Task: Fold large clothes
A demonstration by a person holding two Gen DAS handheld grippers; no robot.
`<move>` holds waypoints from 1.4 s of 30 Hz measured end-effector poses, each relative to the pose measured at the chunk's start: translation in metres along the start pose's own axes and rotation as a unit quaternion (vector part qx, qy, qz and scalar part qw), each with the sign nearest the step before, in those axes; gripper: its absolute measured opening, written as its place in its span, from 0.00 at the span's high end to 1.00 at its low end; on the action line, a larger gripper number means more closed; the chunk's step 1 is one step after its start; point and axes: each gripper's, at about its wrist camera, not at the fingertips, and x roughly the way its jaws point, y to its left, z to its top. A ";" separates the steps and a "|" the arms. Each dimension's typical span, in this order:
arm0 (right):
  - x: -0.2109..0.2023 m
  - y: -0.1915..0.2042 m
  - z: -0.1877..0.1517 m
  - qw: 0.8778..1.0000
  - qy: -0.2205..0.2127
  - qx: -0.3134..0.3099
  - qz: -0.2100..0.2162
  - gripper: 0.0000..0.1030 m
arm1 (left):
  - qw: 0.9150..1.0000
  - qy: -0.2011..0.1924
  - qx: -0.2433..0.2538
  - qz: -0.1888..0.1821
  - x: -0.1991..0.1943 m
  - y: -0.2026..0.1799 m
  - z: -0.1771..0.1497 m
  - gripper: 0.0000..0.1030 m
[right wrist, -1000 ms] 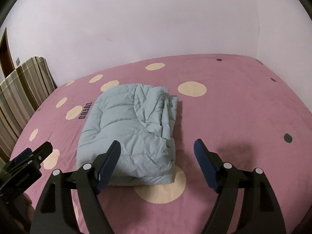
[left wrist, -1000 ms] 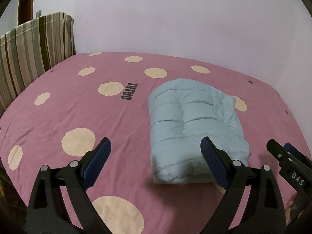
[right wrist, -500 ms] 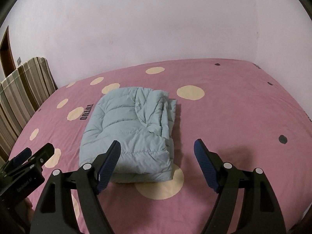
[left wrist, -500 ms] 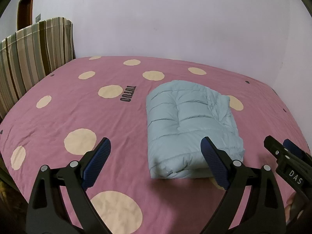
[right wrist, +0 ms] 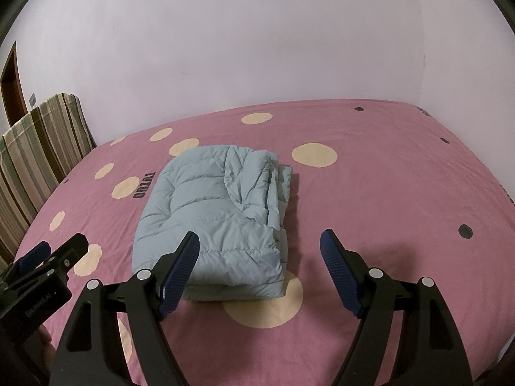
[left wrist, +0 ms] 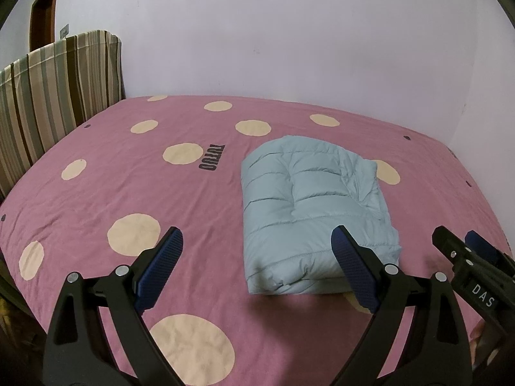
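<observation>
Pink bedding dotted with cream circles covers the bed (left wrist: 96,193), which runs back to a pale wall, with a striped cushion (left wrist: 48,96) propped at the far left corner. Toward the near edge on the left, the left gripper (left wrist: 257,263) hangs above the sheet with its jaws spread wide and nothing between them. To its right, roughly at the middle of the bed and closer to the near edge, lies the pale blue puffer jacket (right wrist: 212,218), already folded into a thick block; its loose layered edges face the right side of the bed. Further right, the right gripper (right wrist: 257,263) hovers just off the jacket's near right corner, jaws apart and empty.

My worry is the padding: it is springy, so the bundle could puff open by itself along that layered side. A finger brushing the near corner could drag the top layer askew and undo the fold.
</observation>
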 end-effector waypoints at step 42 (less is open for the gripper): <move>0.002 0.003 0.001 1.000 0.003 -0.012 -0.001 0.26 | 1.000 0.004 0.006 0.001 0.003 -0.003 -0.001 0.09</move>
